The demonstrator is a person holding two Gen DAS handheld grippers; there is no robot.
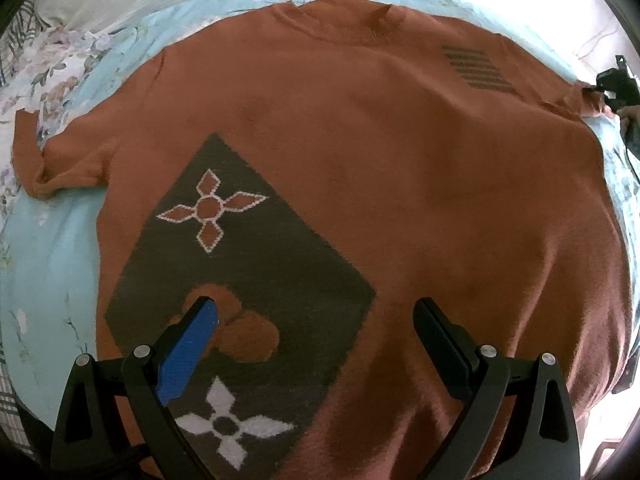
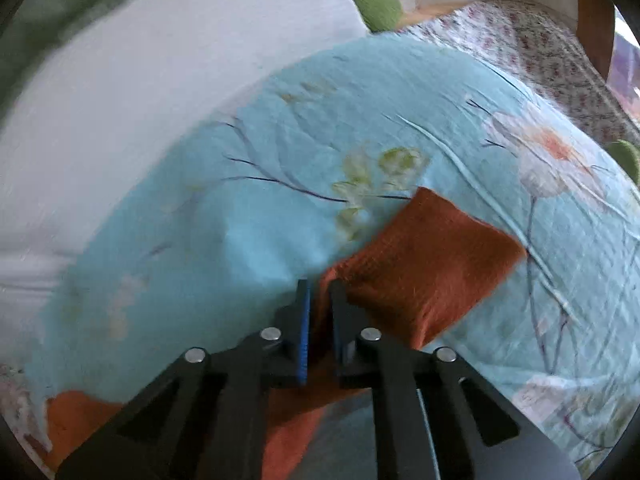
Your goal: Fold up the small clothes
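Right gripper [image 2: 320, 292] clamped on sweater [image 1: 360, 152] sleeve [image 2: 424, 264] — bedspread [image 2: 240, 208] beneath.

Left tongs [image 1: 316, 312] angled steeply down, jaws spread wide, nothing between them, blue pad on one finger [image 1: 188, 356]. Right tongs [image 2: 320, 284] angled down, jaws nearly together, pinching the sleeve [image 2: 420, 260] edge between the pads.
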